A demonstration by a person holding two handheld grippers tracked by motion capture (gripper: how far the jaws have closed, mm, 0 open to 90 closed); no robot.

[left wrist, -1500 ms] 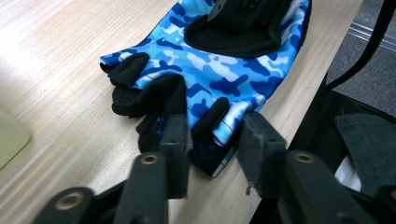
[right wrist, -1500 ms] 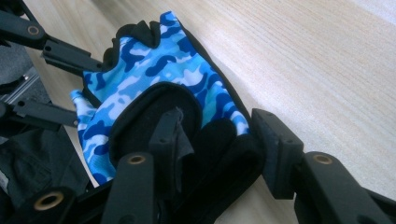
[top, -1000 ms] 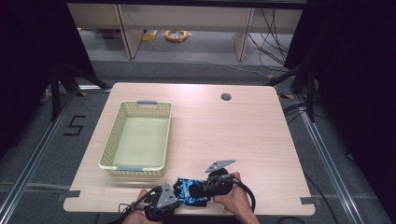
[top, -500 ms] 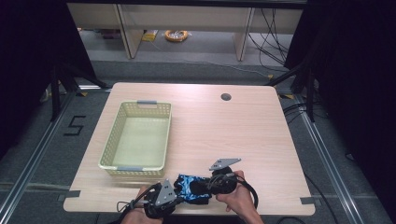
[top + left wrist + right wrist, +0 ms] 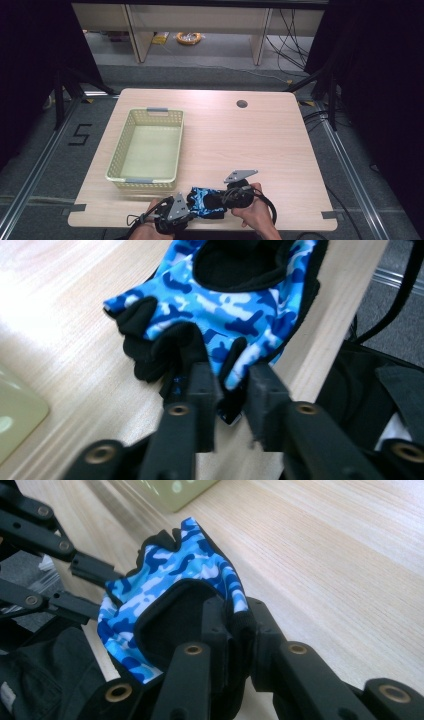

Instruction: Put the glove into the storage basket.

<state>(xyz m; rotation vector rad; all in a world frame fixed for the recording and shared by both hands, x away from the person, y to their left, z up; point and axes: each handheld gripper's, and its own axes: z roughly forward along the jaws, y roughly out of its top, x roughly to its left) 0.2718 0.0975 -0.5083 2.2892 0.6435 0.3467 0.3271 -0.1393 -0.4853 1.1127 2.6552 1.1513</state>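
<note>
The glove (image 5: 235, 315) is soft cloth, blue and white with patches like camouflage, and its edges are black and fuzzy. The table (image 5: 240, 145) looks like pale wood with fine lines, smooth and a little shiny. The basket (image 5: 146, 150) is light yellow plastic (full of small holes). The gripper jaws are black, matt plastic, with small brass-coloured metal pins.

Bare tabletop (image 5: 240, 140) is lying open across the centre and right, offering free passage; a yellow mesh basket (image 5: 147, 145) is blocking the left side (its open top reachable from above), while a camouflage glove (image 5: 202, 201) is occupying the near edge.
</note>
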